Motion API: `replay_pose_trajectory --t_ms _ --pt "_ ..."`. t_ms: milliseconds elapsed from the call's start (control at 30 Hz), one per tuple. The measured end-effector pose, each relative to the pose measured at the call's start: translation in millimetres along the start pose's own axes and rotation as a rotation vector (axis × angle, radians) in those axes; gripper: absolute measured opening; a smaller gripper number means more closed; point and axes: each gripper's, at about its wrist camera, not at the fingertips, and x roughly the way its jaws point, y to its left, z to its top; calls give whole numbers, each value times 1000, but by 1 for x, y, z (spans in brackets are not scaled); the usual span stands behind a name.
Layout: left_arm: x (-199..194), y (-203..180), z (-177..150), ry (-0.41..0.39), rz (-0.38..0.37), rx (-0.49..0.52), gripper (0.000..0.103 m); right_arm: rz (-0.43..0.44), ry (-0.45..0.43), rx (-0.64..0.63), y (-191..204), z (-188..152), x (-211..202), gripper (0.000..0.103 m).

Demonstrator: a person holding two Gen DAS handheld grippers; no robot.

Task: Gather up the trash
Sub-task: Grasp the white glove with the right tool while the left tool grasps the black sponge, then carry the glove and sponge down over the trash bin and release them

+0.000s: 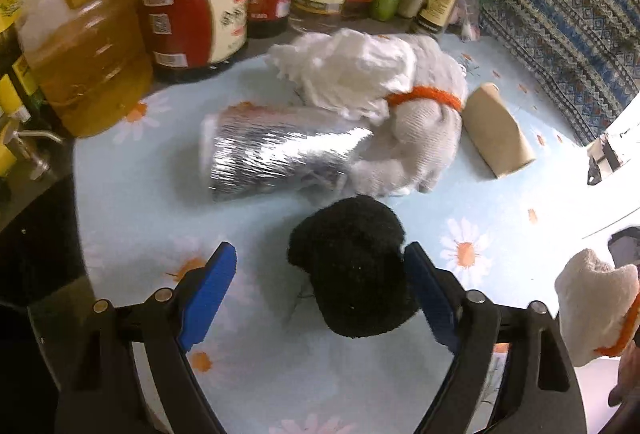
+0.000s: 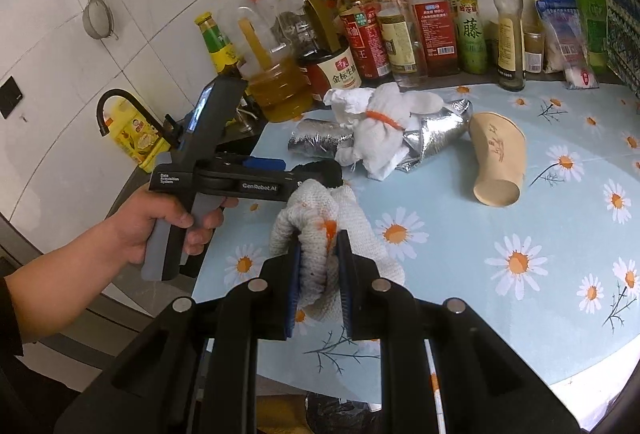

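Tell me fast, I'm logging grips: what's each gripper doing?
Left gripper: open, around a black fuzzy cloth wad.
Right gripper: shut on a white knitted glove.

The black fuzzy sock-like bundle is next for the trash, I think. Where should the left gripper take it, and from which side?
Grip the black fuzzy bundle across its rounded middle, coming down from above. It lies low on the daisy-print tablecloth, already between the open left gripper; its soft bulk should squash to fit. The right gripper is busy holding a white knitted glove.
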Motion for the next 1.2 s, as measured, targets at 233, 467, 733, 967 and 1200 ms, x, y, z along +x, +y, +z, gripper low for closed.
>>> replay_pose_trajectory --t_ms 233,467,733,967,1200 --pt "-1 -26 0 -14 37 41 51 41 9 8 -17 -1 -3 19" --pt "-27 -38 -10 -62 83 -2 50 95 24 -40 -24 -1 -10 19" --pt "-77 -60 -64 -115 123 -94 50 148 58 -141 -13 -15 -15 19" --pt "-100 -82 -134 -106 143 -229 50 253 149 -204 -6 -33 -17 19" --pt "-110 -111 -197 -51 125 -323 50 314 261 -233 5 -68 -13 19"
